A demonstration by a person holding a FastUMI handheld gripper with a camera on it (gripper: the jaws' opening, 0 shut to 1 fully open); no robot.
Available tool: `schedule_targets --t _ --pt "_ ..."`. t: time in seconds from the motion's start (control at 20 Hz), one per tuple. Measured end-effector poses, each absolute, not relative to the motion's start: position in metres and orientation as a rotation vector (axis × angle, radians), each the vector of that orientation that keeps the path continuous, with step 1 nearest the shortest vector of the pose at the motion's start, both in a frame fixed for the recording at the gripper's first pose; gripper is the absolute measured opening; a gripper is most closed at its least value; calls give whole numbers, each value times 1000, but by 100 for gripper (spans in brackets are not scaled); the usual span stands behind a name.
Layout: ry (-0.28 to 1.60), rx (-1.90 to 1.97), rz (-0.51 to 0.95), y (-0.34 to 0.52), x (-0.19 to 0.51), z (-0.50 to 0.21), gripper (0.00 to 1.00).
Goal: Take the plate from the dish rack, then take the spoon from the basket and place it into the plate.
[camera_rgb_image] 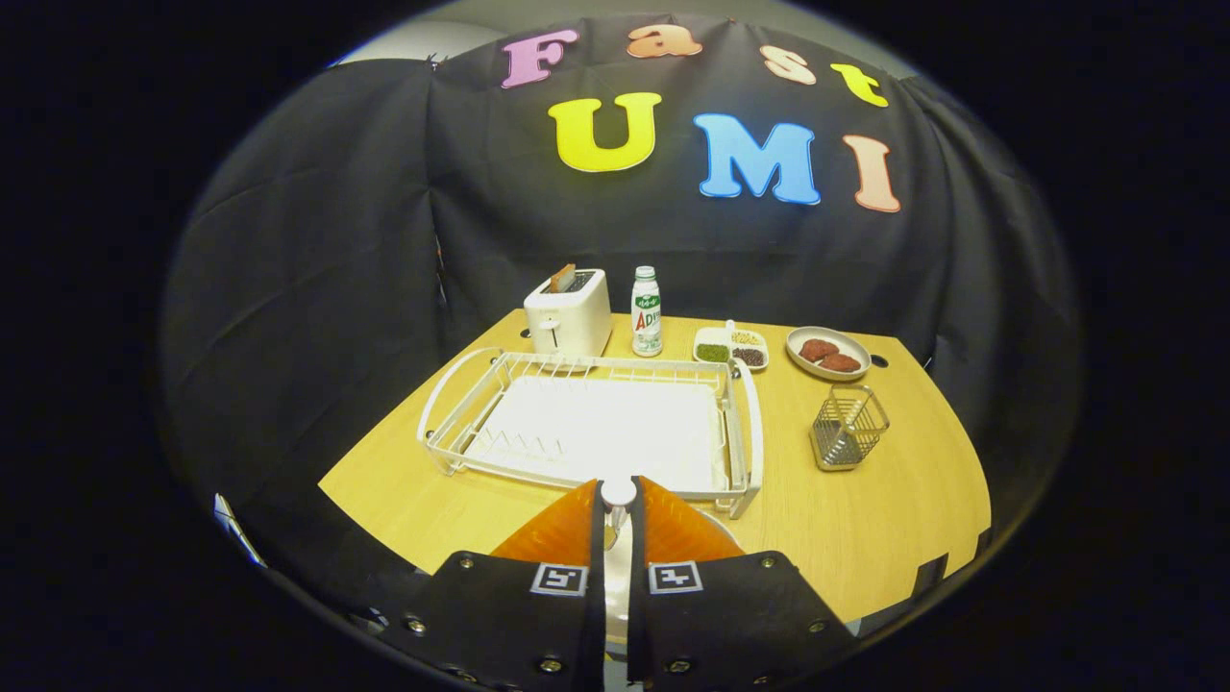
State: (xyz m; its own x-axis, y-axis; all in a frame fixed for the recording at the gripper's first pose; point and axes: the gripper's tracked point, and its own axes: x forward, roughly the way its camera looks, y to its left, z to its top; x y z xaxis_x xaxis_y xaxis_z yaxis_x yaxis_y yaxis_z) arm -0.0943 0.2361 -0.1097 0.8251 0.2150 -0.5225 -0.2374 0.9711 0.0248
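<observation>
My gripper sits low over the near edge of the wooden table, its orange fingers closed to a narrow gap. A white spoon is clamped in that gap, its rounded end poking out at the fingertips and its handle running back between them. A pale curved edge of the plate peeks out just under the right finger, in front of the dish rack. The white wire dish rack lies just beyond the fingers with nothing in it. The small metal wire basket stands to the right of the rack, with no spoon visible inside.
Behind the rack stand a white toaster with a slice of toast and a small bottle. A divided dish of beans and an oval dish with red patties sit at the back right. Bare tabletop lies right of the fingers.
</observation>
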Motion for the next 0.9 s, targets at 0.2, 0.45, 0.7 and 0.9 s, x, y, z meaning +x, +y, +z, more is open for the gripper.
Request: schedule_targets --t 0.2,0.45,0.7,0.9 --pt "588 -3 251 242 -95 -130 9" --pt "614 52 249 242 -88 -145 9" --pt "626 91 243 237 -81 -151 10" --pt "612 93 227 230 -76 -147 14"
